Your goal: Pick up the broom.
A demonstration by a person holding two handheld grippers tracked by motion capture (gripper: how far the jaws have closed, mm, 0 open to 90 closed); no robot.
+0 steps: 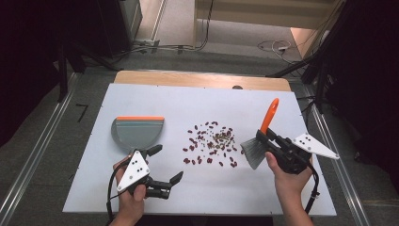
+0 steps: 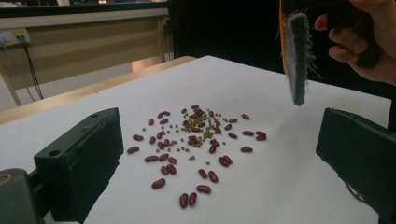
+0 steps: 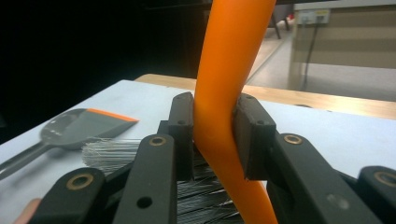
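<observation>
The right gripper's fingers clench the curved orange plastic handle of a grey-bristled hand brush, lifted near the counter's right edge. Left gripper fingers gape, released. Scattered red and green beans lie mid-counter; a grey, orange-lipped dustpan sits toward the left edge.

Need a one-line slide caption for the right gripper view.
Right gripper clamps the brush's orange handle; grey dustpan lies on the white table.
</observation>
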